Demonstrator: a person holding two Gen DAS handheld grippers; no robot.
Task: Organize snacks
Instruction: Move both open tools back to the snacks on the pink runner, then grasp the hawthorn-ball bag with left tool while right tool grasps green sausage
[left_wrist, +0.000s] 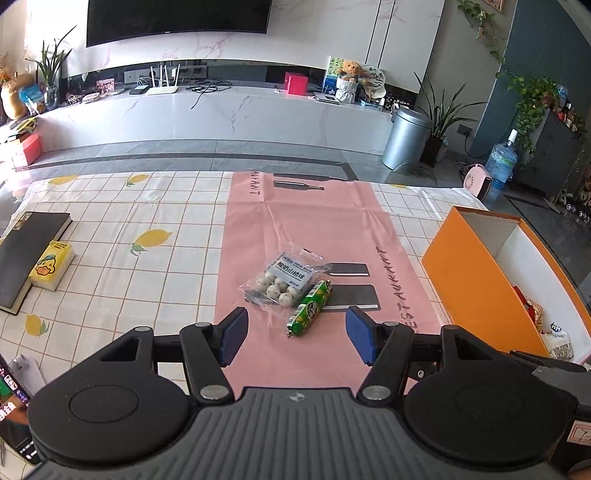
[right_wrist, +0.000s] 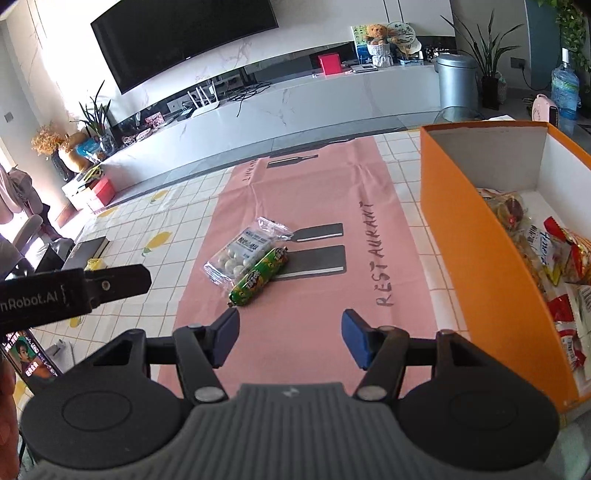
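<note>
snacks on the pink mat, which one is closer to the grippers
The green tube, lying diagonally with its near end toward the left gripper. The clear bag of white balls lies just behind it, touching.

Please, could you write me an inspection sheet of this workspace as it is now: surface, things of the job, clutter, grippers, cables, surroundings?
Surface: table with checked lemon cloth; pink mat over its middle.
Job's things: clear bag of white balls and green snack tube lie touching on the mat; orange box at the right holds several snack packets.
Clutter: dark book, yellow duck pack, a phone at the near left edge.
Grippers: left gripper open, empty; right gripper open, empty.
Cables: nothing seen on the table; loose cables on the TV bench.
Surroundings: television, silver bin, water bottle, plants.
</note>
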